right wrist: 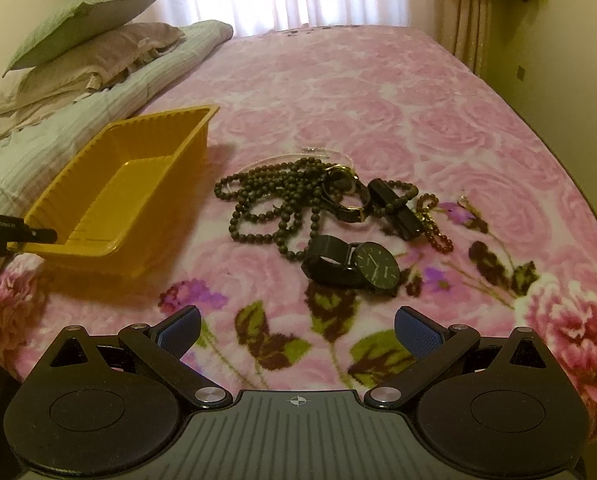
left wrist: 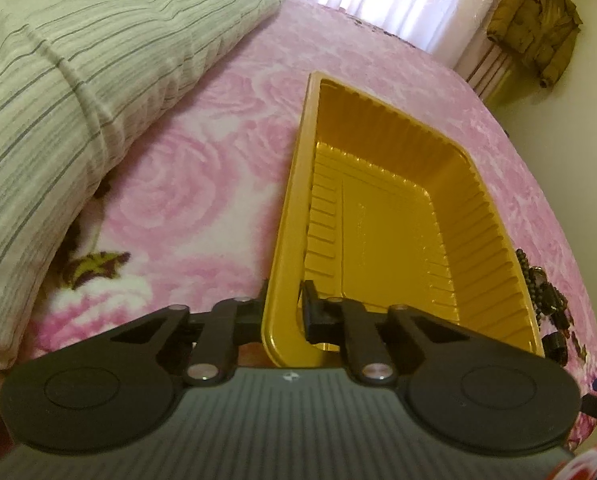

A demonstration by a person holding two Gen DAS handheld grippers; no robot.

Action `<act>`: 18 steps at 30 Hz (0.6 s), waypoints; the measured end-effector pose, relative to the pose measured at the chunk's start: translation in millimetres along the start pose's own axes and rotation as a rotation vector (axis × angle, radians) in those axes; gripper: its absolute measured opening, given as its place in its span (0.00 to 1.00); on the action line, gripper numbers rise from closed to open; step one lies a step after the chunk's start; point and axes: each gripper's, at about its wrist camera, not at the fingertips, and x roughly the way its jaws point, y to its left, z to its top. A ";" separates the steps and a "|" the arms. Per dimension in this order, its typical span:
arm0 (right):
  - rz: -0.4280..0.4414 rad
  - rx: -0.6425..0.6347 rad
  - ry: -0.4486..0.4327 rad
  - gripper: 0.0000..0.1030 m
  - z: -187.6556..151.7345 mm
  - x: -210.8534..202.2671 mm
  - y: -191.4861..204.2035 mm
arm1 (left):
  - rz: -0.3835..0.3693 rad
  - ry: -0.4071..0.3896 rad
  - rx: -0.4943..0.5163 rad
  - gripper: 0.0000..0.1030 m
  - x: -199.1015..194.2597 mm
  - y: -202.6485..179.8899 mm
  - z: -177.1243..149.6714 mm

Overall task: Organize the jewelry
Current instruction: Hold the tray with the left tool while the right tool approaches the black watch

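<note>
I've got the left gripper [left wrist: 283, 314] jaws clamped on the tray [left wrist: 382, 216] rim. Right gripper [right wrist: 297, 330] jaws apart, watch [right wrist: 362, 268] dead ahead on the bed [right wrist: 378, 92], tray to its left.

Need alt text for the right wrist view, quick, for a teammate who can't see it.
The open right gripper hovers over a pink floral blanket, facing a tangle of bead necklaces, bracelets and a black watch. An empty yellow tray sits to their left, its near rim pinched by the left gripper.
</note>
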 end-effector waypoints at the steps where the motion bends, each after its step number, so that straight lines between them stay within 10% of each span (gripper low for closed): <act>1: -0.002 0.004 -0.003 1.00 -0.2 -1.0 -1.7 | 0.006 -0.002 0.005 0.05 -0.9 -1.1 0.5; 18: -0.001 0.008 -0.076 0.99 -3.7 5.9 -25.6 | 0.275 -0.110 0.444 0.03 -46.0 -103.8 4.8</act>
